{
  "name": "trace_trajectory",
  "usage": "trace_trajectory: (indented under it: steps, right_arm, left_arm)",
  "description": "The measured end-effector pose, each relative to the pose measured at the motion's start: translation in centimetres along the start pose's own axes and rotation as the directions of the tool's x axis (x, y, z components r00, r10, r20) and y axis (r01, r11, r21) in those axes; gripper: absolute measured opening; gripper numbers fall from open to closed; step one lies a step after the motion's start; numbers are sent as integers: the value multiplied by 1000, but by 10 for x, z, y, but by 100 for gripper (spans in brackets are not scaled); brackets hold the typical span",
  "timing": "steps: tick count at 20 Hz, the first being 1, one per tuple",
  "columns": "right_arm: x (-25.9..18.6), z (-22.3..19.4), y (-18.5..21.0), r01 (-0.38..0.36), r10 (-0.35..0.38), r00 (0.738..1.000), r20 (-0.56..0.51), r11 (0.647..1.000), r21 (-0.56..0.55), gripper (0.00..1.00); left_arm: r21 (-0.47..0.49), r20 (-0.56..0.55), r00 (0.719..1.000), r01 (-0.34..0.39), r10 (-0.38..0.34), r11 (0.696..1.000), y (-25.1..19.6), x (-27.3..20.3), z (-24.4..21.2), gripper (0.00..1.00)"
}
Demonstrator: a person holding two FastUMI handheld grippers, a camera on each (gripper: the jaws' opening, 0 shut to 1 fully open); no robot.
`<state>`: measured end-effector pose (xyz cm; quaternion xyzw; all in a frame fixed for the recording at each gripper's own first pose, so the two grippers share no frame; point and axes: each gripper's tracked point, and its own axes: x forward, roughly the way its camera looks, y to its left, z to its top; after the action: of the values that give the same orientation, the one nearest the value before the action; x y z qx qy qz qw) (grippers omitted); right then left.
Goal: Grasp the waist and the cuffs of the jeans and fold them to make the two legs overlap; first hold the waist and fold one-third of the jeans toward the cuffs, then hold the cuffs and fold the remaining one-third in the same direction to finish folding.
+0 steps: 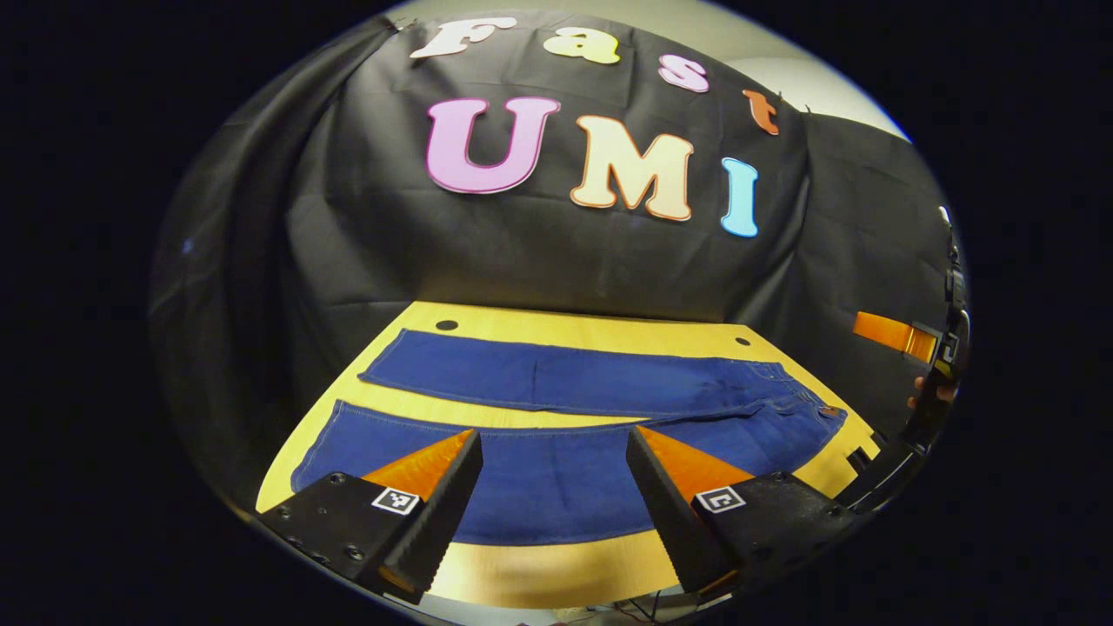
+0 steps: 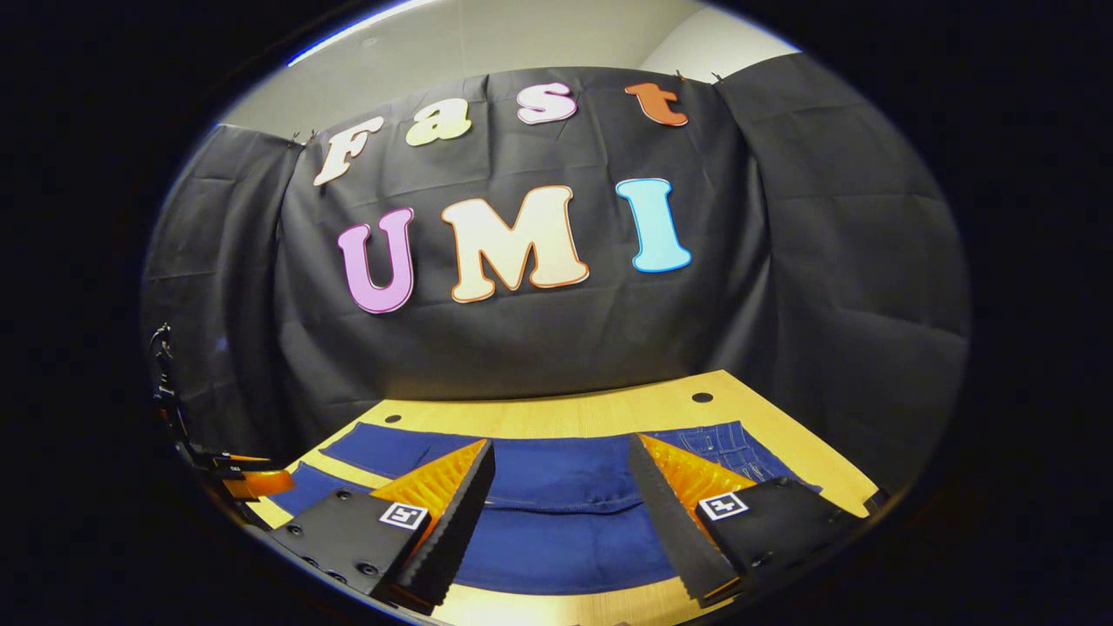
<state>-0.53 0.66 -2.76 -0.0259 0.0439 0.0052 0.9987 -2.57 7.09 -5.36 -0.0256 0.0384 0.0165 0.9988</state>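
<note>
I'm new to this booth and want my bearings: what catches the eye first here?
The blue jeans lie spread flat across the yellow table, legs apart, waist toward the right of the left gripper view. The left gripper hovers open over the near leg, and the right gripper hangs open above the waist end. Black cloth walls the booth behind.

Jeans [image 1: 574, 417] flat on table [image 1: 539, 569], legs apart, one behind other, cuffs at left, waist at right in left gripper view. Left gripper [image 1: 552, 487] above near leg, jaws apart. Right gripper [image 2: 561, 496] above waist end, jaws apart. Booth wall [image 1: 522, 252] behind table. Two holes [image 1: 446, 325] in table's far edge
</note>
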Motion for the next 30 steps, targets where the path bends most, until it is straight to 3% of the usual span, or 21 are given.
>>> trace_trajectory:
  steps: [5, 8, 12, 14, 16, 17, 18, 21, 24, 25, 27, 30]
  right_arm:
    - [-4, -21, 12, -14, 13, 999, -40, 1000, -25, 97]
    - [-5, -36, 26, -53, 52, 995, -81, 998, -15, 97]
    - [-10, -57, 35, -86, 78, 989, -125, 995, -58, 97]
    - [-17, -69, 34, -95, 83, 985, -153, 993, -68, 97]
    - [-24, -76, 30, -92, 78, 980, -182, 993, -71, 97]
    - [-26, -80, 29, -87, 71, 978, -195, 993, -76, 92]
    - [-28, -84, 25, -77, 59, 977, -207, 994, -83, 97]
    - [-39, -96, 13, -63, 40, 970, -240, 994, -86, 97]
    - [-44, -99, 2, -35, 9, 967, -255, 995, -99, 97]
    - [-45, -101, -2, -25, -1, 966, -258, 995, -98, 92]
    - [-47, -106, -12, -2, -22, 962, -271, 996, -88, 97]
    - [-46, -109, -25, 31, -44, 956, -291, 998, -50, 93]
  left_arm:
    - [-5, -105, 994, -12, 12, 1000, 52, -12, -42, 99]
    - [52, -188, 982, 8, 2, 999, 82, -21, -68, 99]
    - [211, -353, 933, 155, -73, 965, 112, -37, -104, 99]
    - [309, -453, 889, 230, -69, 923, 129, -43, -119, 99]
    - [399, -532, 844, 315, -62, 861, 144, -45, -127, 99]
    - [428, -566, 822, 362, -67, 828, 152, -44, -130, 99]
    - [443, -607, 791, 412, -71, 796, 160, -41, -135, 98]
    - [455, -719, 693, 533, -59, 713, 170, -46, -141, 96]
    - [459, -789, 613, 616, -25, 640, 174, -49, -141, 96]
    - [458, -806, 592, 640, -15, 617, 172, -51, -141, 96]
    - [457, -827, 563, 672, 0, 582, 170, -56, -145, 96]
    - [451, -849, 528, 701, 23, 552, 163, -60, -148, 100]
